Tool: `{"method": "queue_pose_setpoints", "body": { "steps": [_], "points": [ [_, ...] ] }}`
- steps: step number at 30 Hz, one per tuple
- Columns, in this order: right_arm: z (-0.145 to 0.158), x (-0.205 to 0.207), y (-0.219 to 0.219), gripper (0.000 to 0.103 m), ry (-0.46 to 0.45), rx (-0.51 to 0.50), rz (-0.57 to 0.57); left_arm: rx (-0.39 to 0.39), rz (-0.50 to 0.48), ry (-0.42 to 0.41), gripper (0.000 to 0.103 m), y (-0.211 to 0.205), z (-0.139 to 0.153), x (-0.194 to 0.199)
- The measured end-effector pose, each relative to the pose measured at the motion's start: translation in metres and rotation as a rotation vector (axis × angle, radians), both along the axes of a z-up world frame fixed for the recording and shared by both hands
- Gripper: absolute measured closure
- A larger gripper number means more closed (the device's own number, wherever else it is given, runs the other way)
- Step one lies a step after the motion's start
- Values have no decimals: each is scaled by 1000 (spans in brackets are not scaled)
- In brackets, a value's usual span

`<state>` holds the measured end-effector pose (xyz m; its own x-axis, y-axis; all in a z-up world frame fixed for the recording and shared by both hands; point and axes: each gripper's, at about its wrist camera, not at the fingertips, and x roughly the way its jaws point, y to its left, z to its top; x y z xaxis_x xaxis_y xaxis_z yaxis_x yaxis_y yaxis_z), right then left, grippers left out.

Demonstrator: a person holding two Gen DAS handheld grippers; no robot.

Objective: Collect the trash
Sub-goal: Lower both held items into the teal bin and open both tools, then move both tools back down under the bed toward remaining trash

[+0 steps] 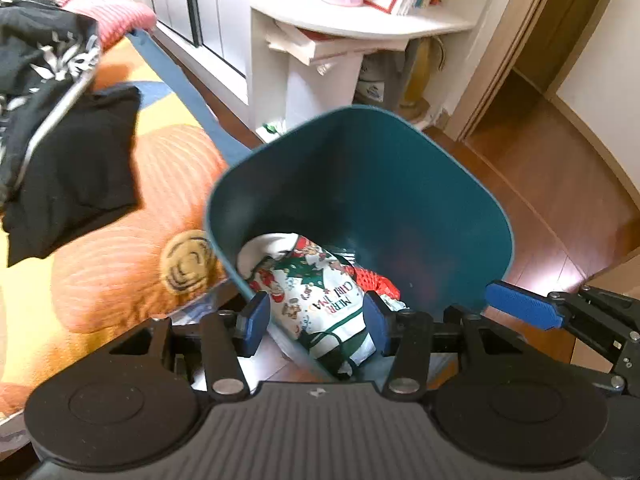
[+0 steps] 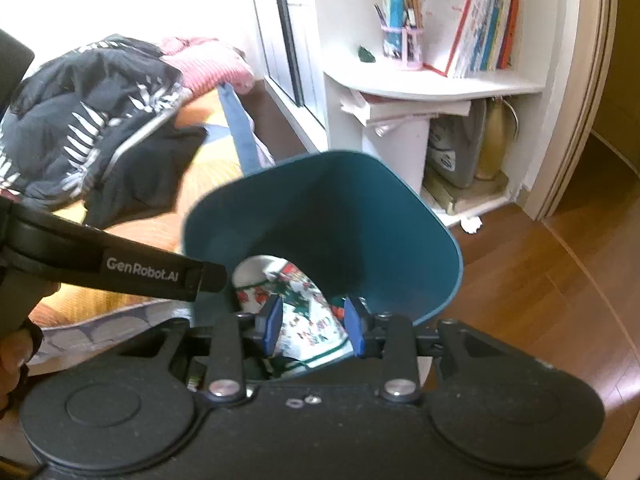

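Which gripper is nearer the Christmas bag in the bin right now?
Too close to call. Both are at the Christmas bag in the teal bin: the left gripper straddles it, and the right gripper likewise has it between its fingers.

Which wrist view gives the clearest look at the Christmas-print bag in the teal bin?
The left wrist view: the Christmas-print bag lies unobstructed between the left gripper fingers, its mirrored lettering legible, inside the teal bin. The right wrist view shows the bag smaller and blurrier, partly hidden by a black gripper arm.
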<state>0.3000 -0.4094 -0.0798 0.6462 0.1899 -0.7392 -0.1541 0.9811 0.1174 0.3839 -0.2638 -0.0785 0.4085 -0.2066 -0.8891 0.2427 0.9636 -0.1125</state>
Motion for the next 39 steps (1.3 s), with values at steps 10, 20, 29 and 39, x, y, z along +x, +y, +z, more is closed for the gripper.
{"method": "queue_pose_setpoints", "body": {
  "steps": [10,20,29,39],
  "points": [
    [48,-29,40,60,-67,69,93,-34,29,-104,43,64,59,-49],
    [72,-57,104,56,-86,102,213,-41,117,-180,35,144,91,-101],
    [62,-72,169,54,-70,112,329,-41,245,-251,18,222,87,-136],
    [-5,-72,240,53,37,81,457,-59,453,-101,11,332,-1,-139]
  ]
}}
